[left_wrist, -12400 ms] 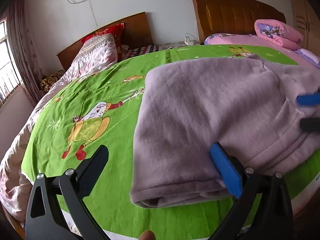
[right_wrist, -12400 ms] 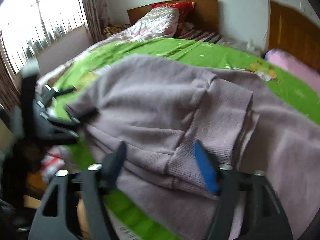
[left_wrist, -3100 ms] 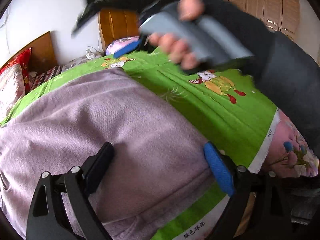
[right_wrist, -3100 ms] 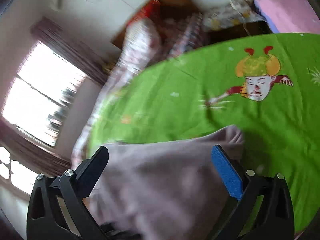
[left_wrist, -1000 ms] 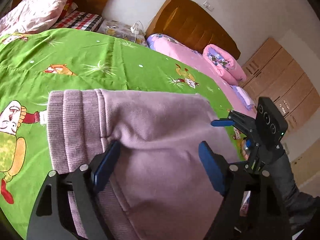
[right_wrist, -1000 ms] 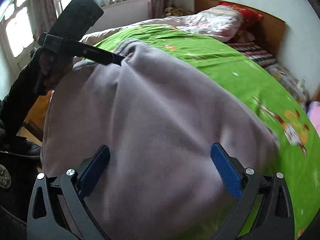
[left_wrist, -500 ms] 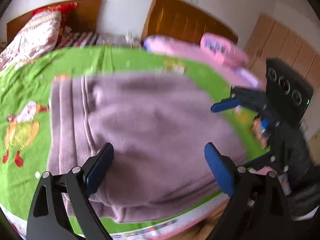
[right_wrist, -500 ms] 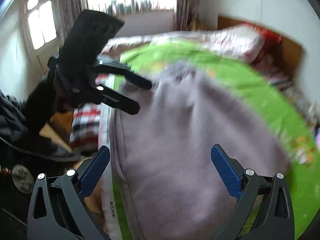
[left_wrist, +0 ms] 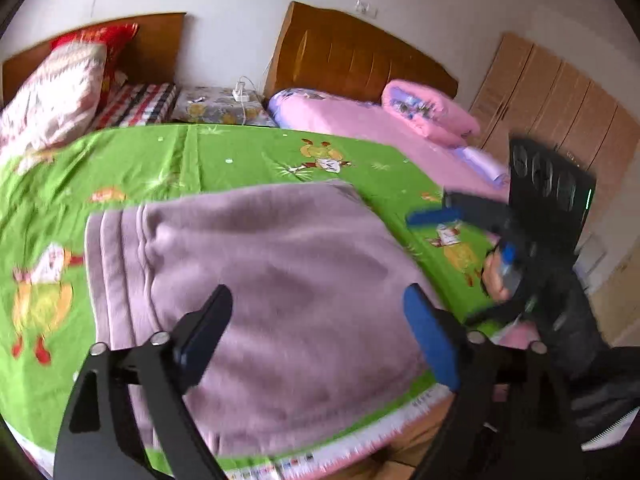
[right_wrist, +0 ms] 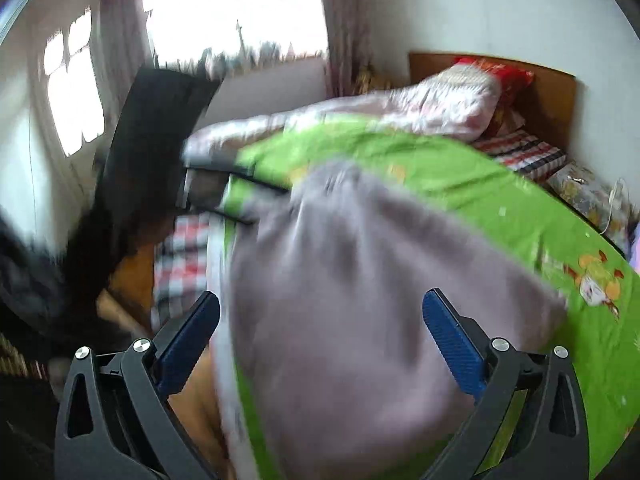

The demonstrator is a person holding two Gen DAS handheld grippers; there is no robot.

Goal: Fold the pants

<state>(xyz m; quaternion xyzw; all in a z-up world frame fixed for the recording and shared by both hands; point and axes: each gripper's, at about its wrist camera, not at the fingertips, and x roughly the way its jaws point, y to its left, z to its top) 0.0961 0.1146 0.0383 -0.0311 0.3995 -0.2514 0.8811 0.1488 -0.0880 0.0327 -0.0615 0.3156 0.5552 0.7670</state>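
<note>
Both the left hand-held gripper (left_wrist: 316, 332) and right hand-held gripper (right_wrist: 320, 330) hang released above folded lilac pants (left_wrist: 260, 280) on the green bed (left_wrist: 208, 156)

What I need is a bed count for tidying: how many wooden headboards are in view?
2. The left headboard stands behind the red pillow; the right headboard stands behind the pink bedding. Others may lie out of view.

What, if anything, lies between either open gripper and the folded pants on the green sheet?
Nothing visible does. The left gripper and the right gripper both stand open above the pants, which lie folded on the green sheet with bare cloth facing them.
</note>
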